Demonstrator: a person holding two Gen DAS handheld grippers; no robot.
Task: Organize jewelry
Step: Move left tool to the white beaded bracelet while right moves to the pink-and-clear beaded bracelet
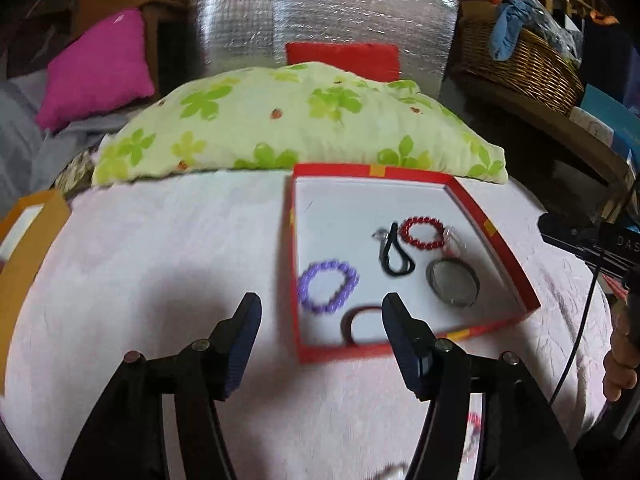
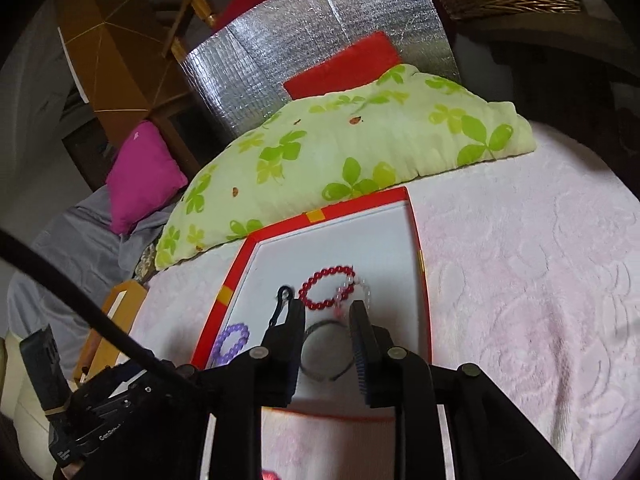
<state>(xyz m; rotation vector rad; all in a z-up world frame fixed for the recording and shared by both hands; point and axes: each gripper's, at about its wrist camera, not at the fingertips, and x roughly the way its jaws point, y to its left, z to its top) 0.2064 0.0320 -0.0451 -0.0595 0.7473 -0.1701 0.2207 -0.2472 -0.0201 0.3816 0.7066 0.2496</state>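
Mid-sort: red box (image 1: 496, 236) on the bed holds purple bead bracelet (image 1: 328, 286), red bead bracelet (image 1: 423, 233), black clip strap (image 1: 394, 254), grey bangle (image 1: 452, 283). Left tool (image 1: 320, 314) apart, empty, hovering at box's near edge. Right tool (image 2: 327, 322) apart, straddling the bangle, nothing clamped. Next, probably: fetch a piece outside the box; pink item near bottom edge too blurred to name.

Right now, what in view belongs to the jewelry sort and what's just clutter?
Job items:
red box
purple bead bracelet
red bead bracelet
clear bead bracelet
black cord with clasp
grey bangle
dark red hair tie

Lying about:
green floral pillow
magenta cushion
wicker basket
orange box
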